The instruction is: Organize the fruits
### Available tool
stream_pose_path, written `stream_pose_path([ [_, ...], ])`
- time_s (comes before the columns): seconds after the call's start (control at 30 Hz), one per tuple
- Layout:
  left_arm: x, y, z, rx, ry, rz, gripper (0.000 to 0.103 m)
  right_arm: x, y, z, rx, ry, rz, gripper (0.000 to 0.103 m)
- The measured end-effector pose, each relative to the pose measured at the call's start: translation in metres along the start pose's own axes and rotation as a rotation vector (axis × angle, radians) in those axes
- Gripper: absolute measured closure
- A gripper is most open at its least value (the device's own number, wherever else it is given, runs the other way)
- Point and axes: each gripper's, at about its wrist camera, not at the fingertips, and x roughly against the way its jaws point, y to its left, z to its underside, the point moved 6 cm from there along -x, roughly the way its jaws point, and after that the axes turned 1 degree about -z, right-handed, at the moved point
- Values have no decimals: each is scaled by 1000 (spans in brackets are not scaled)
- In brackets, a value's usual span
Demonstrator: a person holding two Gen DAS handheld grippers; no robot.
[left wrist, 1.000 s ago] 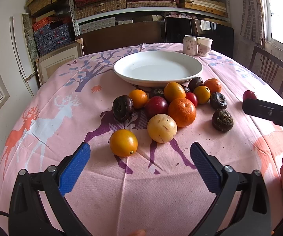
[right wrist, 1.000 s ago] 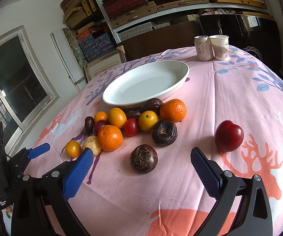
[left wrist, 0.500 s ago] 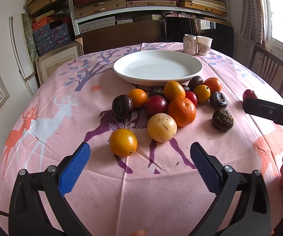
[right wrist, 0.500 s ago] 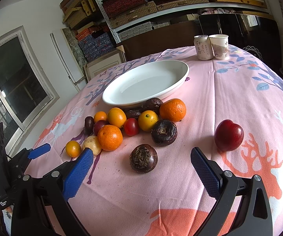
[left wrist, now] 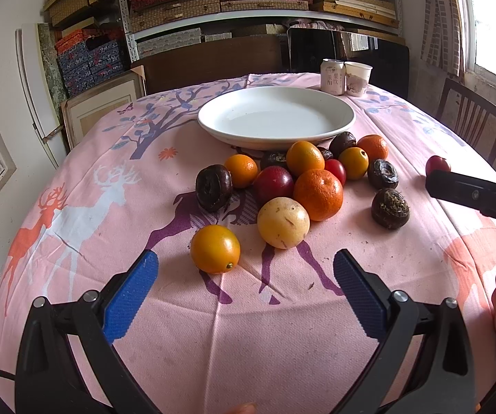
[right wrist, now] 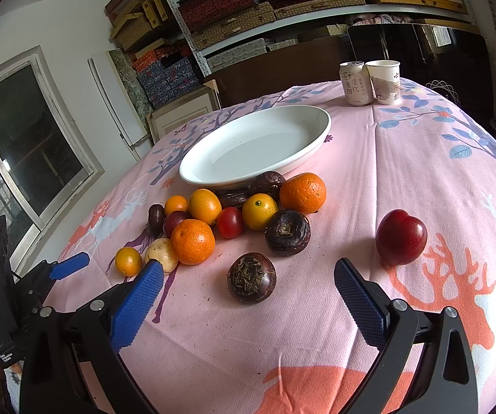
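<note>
On pink cloth (left wrist: 75, 241) | glossy oval plate (left wrist: 346, 117) | smooth round fruits (left wrist: 318, 194) | left gripper (left wrist: 244, 291), right gripper (right wrist: 248, 302) jaws spread, empty

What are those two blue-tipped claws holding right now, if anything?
Nothing. The left claw and the right claw are both open and empty; all the fruit lies on the pink deer-print tablecloth.

Two low near views, shared plate (left wrist: 275, 122) (right wrist: 255, 148)

White plate (left wrist: 346, 117), pink deer-print tablecloth (left wrist: 110, 214)
</note>
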Motion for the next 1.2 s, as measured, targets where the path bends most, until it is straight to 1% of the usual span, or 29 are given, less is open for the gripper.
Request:
stream_pose_path([
  [0.97, -3, -2, 0, -3, 8, 2, 4, 0, 0, 0, -3, 2, -2, 3],
  [1.1, -8, -4, 13, 6, 25, 10, 4, 0, -1, 0, -4, 2, -2, 3],
  [1.2, -17, 0, 18, 21, 68, 16, 4, 0, -1, 1, -6, 5, -2, 3],
])
